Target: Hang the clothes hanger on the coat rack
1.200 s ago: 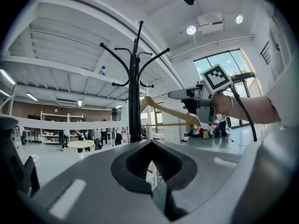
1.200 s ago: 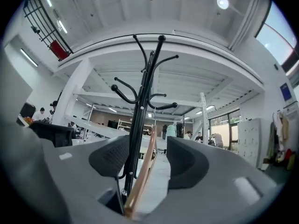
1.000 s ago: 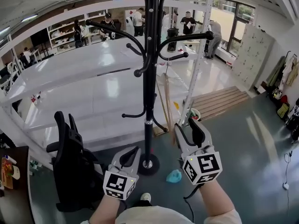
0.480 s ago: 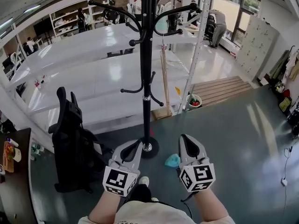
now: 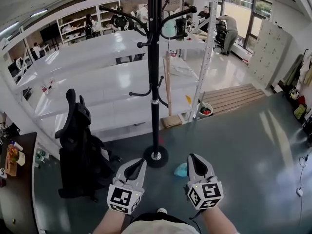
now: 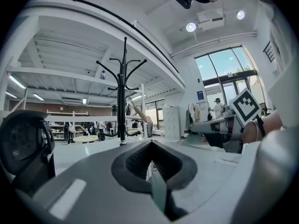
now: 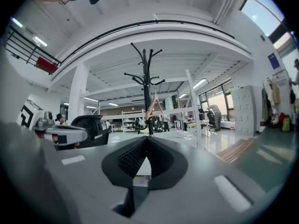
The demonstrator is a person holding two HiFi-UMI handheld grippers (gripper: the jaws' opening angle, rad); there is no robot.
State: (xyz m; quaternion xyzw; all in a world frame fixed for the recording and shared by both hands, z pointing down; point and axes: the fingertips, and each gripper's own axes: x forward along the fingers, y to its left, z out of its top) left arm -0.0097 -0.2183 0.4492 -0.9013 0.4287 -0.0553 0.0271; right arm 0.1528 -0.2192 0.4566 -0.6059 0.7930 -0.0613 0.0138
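Coat rack (image 5: 154, 82): standing upright on its round base on the grey floor, straight ahead of both grippers.
Left gripper (image 5: 139, 161): hovering low near the rack's base, on the left of it. Its jaws are pressing together at the tips and gripping nothing.
Right gripper (image 5: 194, 158): hovering near the base on the right of it. Its jaws are meeting tip to tip and carrying nothing.
Blue object (image 5: 181, 169): lying on the floor just beside the rack's base, too small to identify.
Office chair (image 5: 80, 150): standing left of the rack, apart from it.
White shelving (image 5: 97, 77): running behind the rack.
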